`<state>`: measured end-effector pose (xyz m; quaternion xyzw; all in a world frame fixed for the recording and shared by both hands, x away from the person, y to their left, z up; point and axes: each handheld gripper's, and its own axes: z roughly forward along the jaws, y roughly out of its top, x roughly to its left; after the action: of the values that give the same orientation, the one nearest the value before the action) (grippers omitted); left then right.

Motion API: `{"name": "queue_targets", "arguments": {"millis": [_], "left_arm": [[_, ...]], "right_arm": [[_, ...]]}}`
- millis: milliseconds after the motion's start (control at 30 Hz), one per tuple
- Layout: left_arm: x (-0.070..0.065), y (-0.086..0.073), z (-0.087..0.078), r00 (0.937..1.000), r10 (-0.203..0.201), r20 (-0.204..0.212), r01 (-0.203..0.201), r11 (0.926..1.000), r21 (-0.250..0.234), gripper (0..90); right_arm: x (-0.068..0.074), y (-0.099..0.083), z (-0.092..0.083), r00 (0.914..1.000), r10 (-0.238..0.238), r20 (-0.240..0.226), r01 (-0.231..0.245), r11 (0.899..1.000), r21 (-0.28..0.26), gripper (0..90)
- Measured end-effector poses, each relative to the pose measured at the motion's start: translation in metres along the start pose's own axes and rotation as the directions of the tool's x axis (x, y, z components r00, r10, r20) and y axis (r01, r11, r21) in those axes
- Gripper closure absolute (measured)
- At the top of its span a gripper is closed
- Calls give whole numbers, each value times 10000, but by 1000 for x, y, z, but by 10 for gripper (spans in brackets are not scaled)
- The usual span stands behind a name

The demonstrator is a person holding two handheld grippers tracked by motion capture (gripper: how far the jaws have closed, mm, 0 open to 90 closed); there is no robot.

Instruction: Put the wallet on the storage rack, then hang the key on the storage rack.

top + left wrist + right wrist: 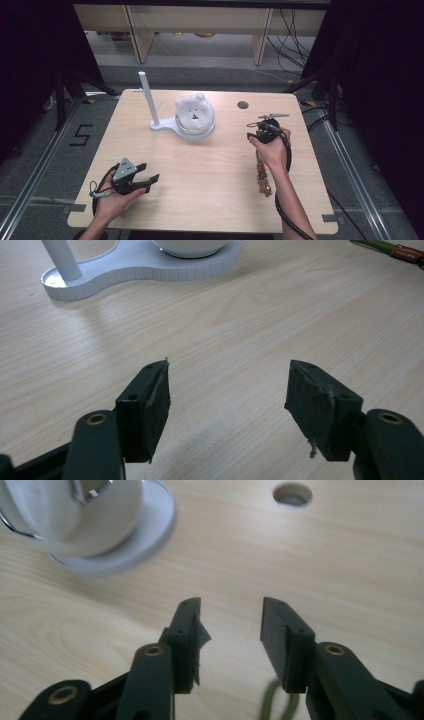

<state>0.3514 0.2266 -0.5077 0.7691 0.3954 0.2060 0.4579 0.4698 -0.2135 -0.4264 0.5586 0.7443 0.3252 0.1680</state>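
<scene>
Left hand-held gripper [150, 180] rests low over the near-left of the desk [210, 165], jaws wide apart, nothing between them. Right hand-held gripper [231, 630] is at mid-right, jaws partly apart with bare desk between, nothing clamped.

The thing in play looks like the keychain [262, 181]: a strap with a small brownish charm, lying on the desk just near of the right hand and partly under the wrist. A green loop [277, 707] of it shows below the right jaws in the right gripper view.

White stand [162, 125] with upright post [149, 97] sits far-centre; the fluffy white bear-face thing [195, 114] sits on its round base.

Risks, as I read it:
- Right jaws point past the keychain, toward the stand. Closing here grabs air.
- The strap is thin and flat on the desk; jaws coming in shallow could skate over it or pinch just the loop, leaving the charm swinging.
- The trailing cable on the right side runs close to the charm and could drag it.
- The peg on the post is small; a swinging charm could miss it or bump the bear.
</scene>
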Motion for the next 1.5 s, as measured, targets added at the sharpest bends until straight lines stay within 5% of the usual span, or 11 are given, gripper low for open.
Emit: {"name": "queue_targets", "arguments": {"millis": [300, 433, 467, 733, 800, 933, 1233, 1300, 1333, 1367, 1500], "left_arm": [[-2, -1, -1, 9998, -66, 191, 68, 9999, -117, 341], [-4, 0, -1, 9999, -30, 123, 31, 10000, -40, 340], [-4, 1, 1, 9998, 6, 209, -4, 10000, -59, 340], [-7, 2, 3, 9995, 56, 301, -55, 10000, -13, 340], [-8, 2, 2, 9996, 89, 267, -89, 10000, 0, 340], [-9, -1, 1, 9991, 67, 417, -64, 10000, -67, 339], [-10, 1, -1, 9991, 113, 412, -108, 9999, -127, 339], [-11, 1, -1, 9991, 156, 407, -152, 9998, -99, 339], [-11, 1, -1, 9992, 168, 359, -164, 9998, -104, 339], [-11, 1, -1, 9991, 167, 386, -162, 9998, -120, 338], [-11, 1, -1, 9992, 167, 361, -164, 9998, -94, 338]], "right_arm": [[-11, -11, -1, 9906, 1191, 673, -1288, 9777, 1661, 652], [-17, -13, 2, 9950, 752, 651, -894, 9629, 2547, 660], [-15, -14, 2, 9893, 1197, 829, -1400, 9383, 3162, 668], [-23, -32, 9, 9842, 1419, 1062, -1742, 8850, 4318, 640], [-27, -35, 11, 9920, 975, 798, -1219, 9026, 4128, 635], [-18, -37, 12, 9836, 1524, 961, -1798, 8662, 4663, 614], [-13, -37, 16, 9803, 1687, 1031, -1976, 8499, 4886, 596], [-14, -40, 18, 9819, 1620, 984, -1892, 8661, 4628, 595], [-14, -38, 17, 9804, 1608, 1136, -1964, 8373, 5102, 593], [-19, -40, 20, 9913, 1010, 849, -1296, 8640, 4865, 593], [-18, -42, 23, 9871, 1221, 1038, -1578, 8535, 4966, 595]]}}
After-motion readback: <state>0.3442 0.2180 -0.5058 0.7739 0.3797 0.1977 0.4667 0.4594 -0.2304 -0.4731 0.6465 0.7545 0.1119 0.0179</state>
